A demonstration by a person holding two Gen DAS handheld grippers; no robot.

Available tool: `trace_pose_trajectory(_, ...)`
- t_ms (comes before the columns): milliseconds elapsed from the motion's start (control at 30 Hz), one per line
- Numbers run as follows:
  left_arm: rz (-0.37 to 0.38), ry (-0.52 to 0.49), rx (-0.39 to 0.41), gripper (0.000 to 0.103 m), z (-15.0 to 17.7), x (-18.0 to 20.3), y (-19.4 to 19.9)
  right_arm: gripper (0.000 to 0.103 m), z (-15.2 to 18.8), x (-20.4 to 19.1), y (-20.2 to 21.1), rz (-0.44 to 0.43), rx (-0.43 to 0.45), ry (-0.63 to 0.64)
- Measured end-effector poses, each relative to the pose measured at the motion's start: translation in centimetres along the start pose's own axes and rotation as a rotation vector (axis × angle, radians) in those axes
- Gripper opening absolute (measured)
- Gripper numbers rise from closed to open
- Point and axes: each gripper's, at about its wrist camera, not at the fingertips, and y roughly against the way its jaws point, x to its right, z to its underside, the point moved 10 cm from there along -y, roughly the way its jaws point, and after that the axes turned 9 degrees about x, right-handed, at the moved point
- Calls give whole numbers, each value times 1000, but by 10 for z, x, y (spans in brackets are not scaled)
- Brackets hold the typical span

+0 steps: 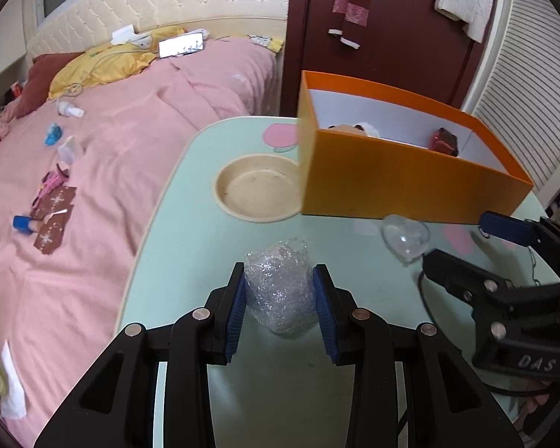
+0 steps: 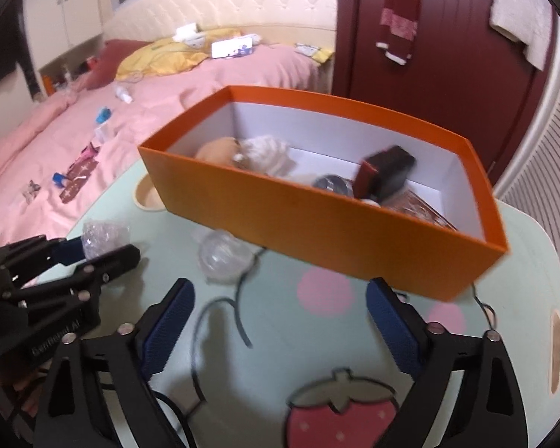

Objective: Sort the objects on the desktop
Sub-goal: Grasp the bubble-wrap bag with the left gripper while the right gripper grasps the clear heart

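A crumpled wad of clear plastic wrap (image 1: 280, 298) sits between the blue pads of my left gripper (image 1: 279, 280), which is shut on it low over the mint-green table (image 1: 190, 224). The right wrist view shows that left gripper (image 2: 104, 248) holding the wad (image 2: 100, 237) at the left. My right gripper (image 2: 280, 287) is open wide above the table's strawberry print with nothing between its fingers. An orange box (image 1: 392, 175) (image 2: 317, 235) stands at the back and holds a plush toy (image 2: 242, 153), a dark red case (image 2: 384, 175) and other items.
A clear heart-shaped plastic shell (image 1: 405, 240) (image 2: 224, 255) lies in front of the box. A beige bowl (image 1: 257, 190) sits left of the box. A black cable (image 2: 239, 317) curls across the table. A pink bed (image 1: 93, 171) with several small items lies to the left.
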Motion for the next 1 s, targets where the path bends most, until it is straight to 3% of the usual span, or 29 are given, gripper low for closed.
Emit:
trace_pose_trajectory(267, -6, 38, -3, 37, -1, -16, 0, 78, 0, -24, -20, -74, -43, -27)
trace_pose_trajectory(500, -38, 6, 1, 37, 0, -19, -1, 75, -4, -35, -30, -62, -37, -3)
trace_pose_trajectory(533, -45, -5, 1, 37, 1, -18, -1, 71, -5, -36, -30, -52, -36, 12)
trace_pose_trajectory(600, -48, -9, 1, 37, 1, -18, -2, 42, -6, -38, -31, -29, -32, 47)
trace_pose_trajectory(633, -45, -5, 2, 37, 0, -19, -2, 37, -6, -38, -30, -28, -30, 52)
trace_pose_trajectory(833, -47, -4, 4, 37, 0, -19, -1, 37, 0, -33, -21, -52, -30, 34)
trace_pose_trajectory(1000, -1, -30, 14, 36, -1, 4, 2, 37, 7, -19, -8, -64, -26, 15)
